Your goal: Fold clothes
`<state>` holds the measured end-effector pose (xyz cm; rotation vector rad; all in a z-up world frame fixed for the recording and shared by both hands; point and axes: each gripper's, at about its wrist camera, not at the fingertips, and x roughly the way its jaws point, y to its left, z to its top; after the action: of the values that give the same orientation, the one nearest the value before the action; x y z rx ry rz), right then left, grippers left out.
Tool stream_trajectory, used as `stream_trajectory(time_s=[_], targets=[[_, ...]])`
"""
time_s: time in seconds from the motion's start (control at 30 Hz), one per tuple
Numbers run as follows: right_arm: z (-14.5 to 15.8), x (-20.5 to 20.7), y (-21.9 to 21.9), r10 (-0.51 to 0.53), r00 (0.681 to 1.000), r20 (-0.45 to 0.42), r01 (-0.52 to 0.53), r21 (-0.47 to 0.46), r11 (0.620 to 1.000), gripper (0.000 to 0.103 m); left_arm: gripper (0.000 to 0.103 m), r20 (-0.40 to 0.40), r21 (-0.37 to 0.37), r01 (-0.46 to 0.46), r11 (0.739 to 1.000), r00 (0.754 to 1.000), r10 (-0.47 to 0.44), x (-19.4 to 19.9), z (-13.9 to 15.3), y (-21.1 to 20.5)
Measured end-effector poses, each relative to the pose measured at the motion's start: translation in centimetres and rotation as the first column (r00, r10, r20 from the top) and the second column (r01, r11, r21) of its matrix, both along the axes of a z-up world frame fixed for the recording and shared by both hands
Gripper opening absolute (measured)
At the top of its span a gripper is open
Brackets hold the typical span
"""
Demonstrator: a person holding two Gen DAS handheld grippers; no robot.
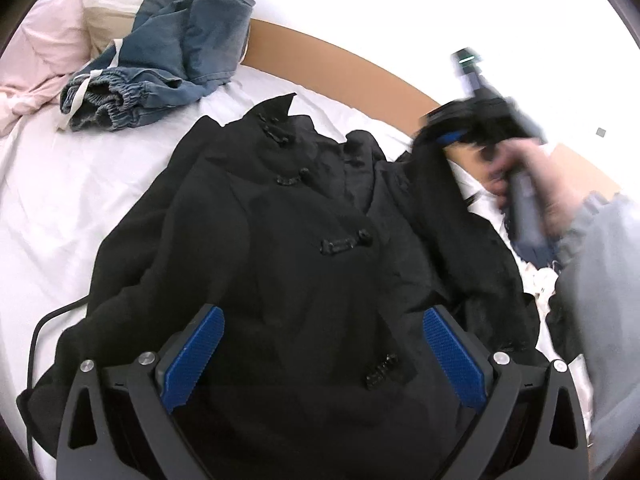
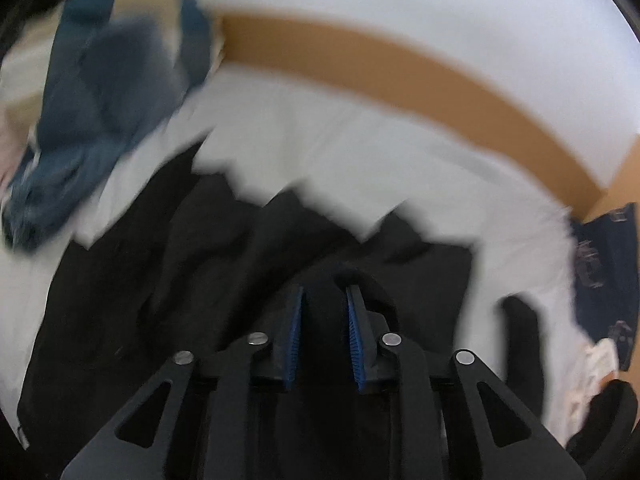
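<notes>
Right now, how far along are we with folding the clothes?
Early. Nothing looks folded yet. In hand: the black coat lies spread on the bed, the right gripper pinching its right side, the left gripper open over its hem. Left: the jeans, crumpled by the pillows.

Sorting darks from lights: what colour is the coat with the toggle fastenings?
Black, toggles included. The coat shows best in the left wrist view.
</notes>
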<state>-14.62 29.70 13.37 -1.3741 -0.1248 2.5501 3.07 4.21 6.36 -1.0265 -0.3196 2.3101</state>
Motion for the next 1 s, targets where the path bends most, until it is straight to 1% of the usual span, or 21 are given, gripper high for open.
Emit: stream_trajectory(time_s=[0.03,0.07,0.1,0.17,0.23,0.3,0.37,0.4,0.47,0.53,0.6,0.67,0.77,0.93,1.0], targets=[[-1.5,-0.4,-0.7,0.013,0.999,0.048,-0.012,-0.027,1.000,0.031,0.101,0.010,0.006,-0.005,1.000,1.000,0.005,-0.2,-0.1,-0.2],[-2.7,-0.5,-1.4,0.029,0.996,0.086,-0.025,-0.055,0.998,0.031,0.101,0.020,0.014,-0.004,1.000,1.000,0.004,-0.4,-0.1,-0.3],[-2.9,-0.1,-1.6,0.040,0.995,0.093,-0.034,-0.072,0.997,0.032,0.101,0.025,0.018,-0.004,1.000,1.000,0.004,-0.4,-0.2,-0.3],[-2.4,1.0,-1.6,0.054,0.996,0.077,-0.047,-0.092,0.995,0.035,0.101,0.024,0.021,0.001,1.000,1.000,-0.002,-0.4,-0.1,-0.5],[-0.3,3.3,-0.8,0.053,0.998,0.030,-0.050,-0.093,0.994,0.046,0.101,0.014,0.017,0.008,1.000,1.000,-0.008,-0.2,0.2,-0.6],[2.4,6.7,0.7,0.042,0.999,-0.030,-0.044,-0.090,0.995,0.053,0.101,-0.001,0.010,0.001,1.000,1.000,-0.001,-0.1,0.3,-0.8],[4.5,10.8,2.4,0.015,0.997,-0.080,-0.021,-0.082,0.996,0.058,0.101,-0.008,0.006,-0.008,1.000,1.000,0.008,-0.1,0.4,-0.8],[5.1,13.0,3.3,-0.004,0.995,-0.096,-0.004,-0.081,0.997,0.062,0.101,0.000,0.006,-0.009,1.000,1.000,0.009,-0.2,0.3,-0.8],[5.8,17.7,5.1,-0.048,0.992,-0.116,0.037,-0.094,0.995,0.065,0.101,0.010,0.003,-0.011,1.000,1.000,0.011,-0.2,0.2,-0.7],[5.5,22.3,6.8,-0.097,0.988,-0.116,0.080,-0.138,0.987,0.068,0.101,0.008,-0.005,-0.012,1.000,1.000,0.012,0.0,0.2,-0.6],[4.0,26.1,7.6,-0.131,0.987,-0.095,0.111,-0.186,0.976,0.068,0.101,0.002,-0.017,-0.013,1.000,1.000,0.013,0.4,0.2,-0.6],[2.4,28.9,7.9,-0.146,0.986,-0.084,0.124,-0.223,0.967,0.068,0.101,-0.016,-0.023,-0.008,1.000,1.000,0.008,1.1,0.3,-0.7],[1.0,31.3,7.3,-0.132,0.986,-0.106,0.095,-0.302,0.948,0.068,0.101,-0.045,-0.047,-0.022,0.999,0.999,0.020,2.0,0.1,-1.0],[-1.3,35.4,6.3,-0.113,0.983,-0.145,0.041,-0.428,0.903,0.068,0.101,-0.060,-0.038,-0.008,0.999,0.998,0.005,3.7,-0.2,-1.3],[-1.1,35.0,4.5,-0.071,0.986,-0.153,0.002,-0.411,0.912,0.068,0.101,-0.072,-0.031,-0.007,1.000,0.997,0.005,4.3,-0.2,-1.4]])
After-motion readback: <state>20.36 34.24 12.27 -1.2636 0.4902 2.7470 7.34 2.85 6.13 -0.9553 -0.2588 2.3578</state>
